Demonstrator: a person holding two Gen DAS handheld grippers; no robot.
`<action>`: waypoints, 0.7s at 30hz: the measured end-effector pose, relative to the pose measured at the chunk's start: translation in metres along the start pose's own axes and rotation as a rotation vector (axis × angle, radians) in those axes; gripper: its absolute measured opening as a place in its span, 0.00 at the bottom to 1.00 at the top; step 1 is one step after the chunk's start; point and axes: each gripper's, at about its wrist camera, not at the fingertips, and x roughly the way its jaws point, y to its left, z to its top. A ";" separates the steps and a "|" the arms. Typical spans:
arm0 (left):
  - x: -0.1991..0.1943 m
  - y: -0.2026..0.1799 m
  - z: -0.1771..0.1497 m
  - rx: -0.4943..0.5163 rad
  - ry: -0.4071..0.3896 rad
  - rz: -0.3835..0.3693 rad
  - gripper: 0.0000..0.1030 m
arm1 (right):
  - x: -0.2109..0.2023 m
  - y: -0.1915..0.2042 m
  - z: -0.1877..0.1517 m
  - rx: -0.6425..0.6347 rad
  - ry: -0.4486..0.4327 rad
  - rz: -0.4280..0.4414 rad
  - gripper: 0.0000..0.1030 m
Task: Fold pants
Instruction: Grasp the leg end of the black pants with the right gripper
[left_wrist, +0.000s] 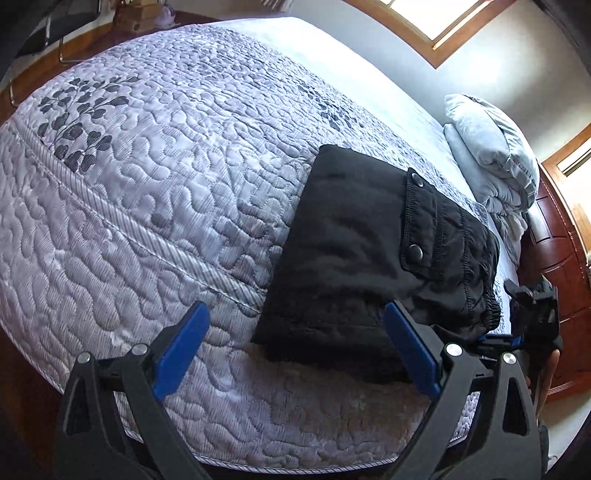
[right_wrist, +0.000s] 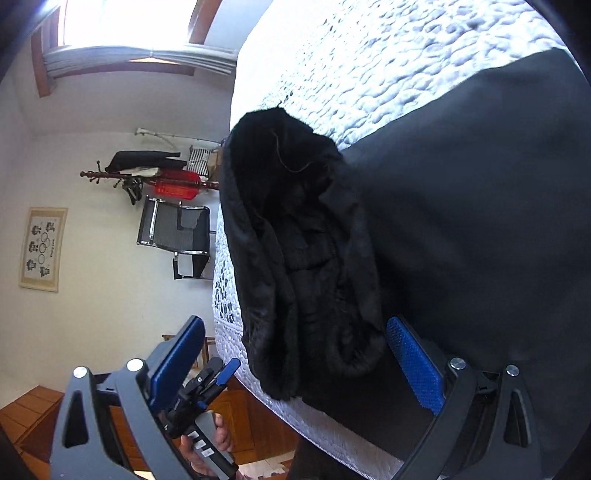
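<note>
The black pants (left_wrist: 354, 251) lie folded into a thick rectangle on the quilted bed (left_wrist: 155, 192), pocket flap with two snaps facing up, gathered waistband at the right. My left gripper (left_wrist: 297, 345) hovers open just short of their near edge, with nothing between its blue pads. In the right wrist view the bunched end of the pants (right_wrist: 295, 258) hangs ahead of my right gripper (right_wrist: 297, 360), which is open and holds nothing. The right gripper (left_wrist: 532, 310) also shows beside the waistband. A hand (right_wrist: 221, 435) holds the left gripper (right_wrist: 207, 384).
A folded pale duvet (left_wrist: 491, 155) sits at the bed's far right by a wooden headboard (left_wrist: 565, 236). A smooth dark cloth (right_wrist: 480, 221) fills the right of the right wrist view; I cannot tell what it belongs to. A chair (right_wrist: 177, 236) and coat rack (right_wrist: 147, 177) stand by the wall.
</note>
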 end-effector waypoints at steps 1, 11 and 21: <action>0.000 -0.001 0.000 0.004 0.001 -0.001 0.92 | 0.005 0.002 0.003 -0.004 0.005 0.001 0.97; -0.001 -0.001 0.000 -0.004 0.008 -0.001 0.92 | 0.035 0.022 0.015 -0.068 0.008 -0.043 0.97; 0.005 0.003 0.000 -0.035 0.039 -0.002 0.93 | 0.027 0.021 0.010 -0.098 -0.033 -0.015 0.35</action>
